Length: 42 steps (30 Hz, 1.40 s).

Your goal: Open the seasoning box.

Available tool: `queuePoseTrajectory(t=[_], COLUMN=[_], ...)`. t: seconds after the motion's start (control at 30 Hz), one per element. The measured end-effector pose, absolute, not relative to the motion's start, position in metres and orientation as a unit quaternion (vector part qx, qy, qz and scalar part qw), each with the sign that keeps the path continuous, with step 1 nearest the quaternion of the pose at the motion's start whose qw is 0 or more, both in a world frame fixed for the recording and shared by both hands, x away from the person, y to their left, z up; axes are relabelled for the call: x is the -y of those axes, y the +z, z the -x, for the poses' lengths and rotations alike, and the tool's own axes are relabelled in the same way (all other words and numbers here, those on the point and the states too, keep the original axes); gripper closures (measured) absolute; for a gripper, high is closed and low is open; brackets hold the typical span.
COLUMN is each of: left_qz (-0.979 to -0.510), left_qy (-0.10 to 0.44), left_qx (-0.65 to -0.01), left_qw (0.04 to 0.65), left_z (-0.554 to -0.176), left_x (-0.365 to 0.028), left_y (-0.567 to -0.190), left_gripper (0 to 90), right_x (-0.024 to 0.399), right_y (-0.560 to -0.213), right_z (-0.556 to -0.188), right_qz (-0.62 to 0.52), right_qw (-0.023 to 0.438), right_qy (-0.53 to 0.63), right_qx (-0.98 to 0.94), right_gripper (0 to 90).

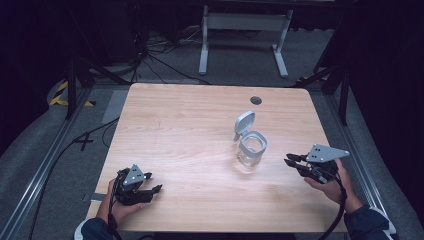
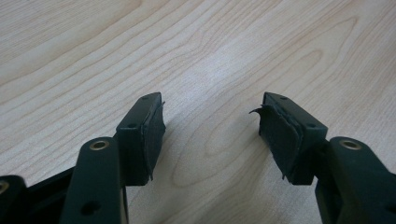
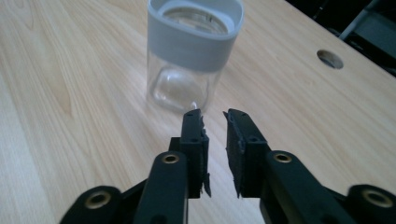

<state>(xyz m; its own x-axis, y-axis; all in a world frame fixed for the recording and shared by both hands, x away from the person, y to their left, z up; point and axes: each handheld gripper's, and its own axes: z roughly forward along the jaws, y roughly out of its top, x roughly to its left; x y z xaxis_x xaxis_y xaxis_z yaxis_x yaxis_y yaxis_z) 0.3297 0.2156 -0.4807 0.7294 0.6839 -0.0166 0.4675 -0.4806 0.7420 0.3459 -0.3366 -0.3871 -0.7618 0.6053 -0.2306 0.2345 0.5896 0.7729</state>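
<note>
- dark room, cables on the grey floor at the far side, and a light wood bench (image 1: 190, 120) with a round cable hole (image 1: 256, 100) near its far edge.
- the clear jar (image 1: 251, 151) stands upright right of centre, grey collar on top, its flip lid (image 1: 244, 123) hinged open and tipped up on the far side.
- the right claw (image 1: 292, 161) is near the right edge, pointing left at the jar. jaws parted by a narrow gap, nothing between them, not touching the glass.
- in the right gripper view the jar (image 3: 189, 51) sits dead ahead, a bit beyond the tips.
- the left claw (image 1: 152, 190) is well apart at the near left corner, jaws released and wide over bare wood (image 2: 210, 60), holding nothing.
- so the right hand is clearly the nearer one; i'd guess a straight push left, with wider jaws, gets it there.
</note>
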Motion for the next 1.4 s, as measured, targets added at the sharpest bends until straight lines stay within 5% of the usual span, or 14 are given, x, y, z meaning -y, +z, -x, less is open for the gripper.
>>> queuePoseTrajectory(t=[0.63,0.93,1.4], left_qz=[-0.849,-0.847,-0.846], left_qy=[0.146,0.148,0.151], left_qx=[-0.341,-0.347,-0.35], left_qw=[0.375,0.376,0.373], left_z=[-0.33,-0.33,-0.331], left_x=[-0.216,-0.215,-0.215], left_y=[-0.48,-0.481,-0.481], left_gripper=[38.5,36.5,32.5], right_x=[0.408,0.42,0.418], right_y=[-0.445,-0.466,-0.467], right_z=[-0.316,-0.307,-0.307], right_qz=[-0.339,-0.364,-0.371], right_qw=[0.214,0.179,0.185], right_qy=[0.392,0.378,0.371], right_qx=[-0.828,-0.832,-0.831], right_gripper=[45.1,35.8,29.2])
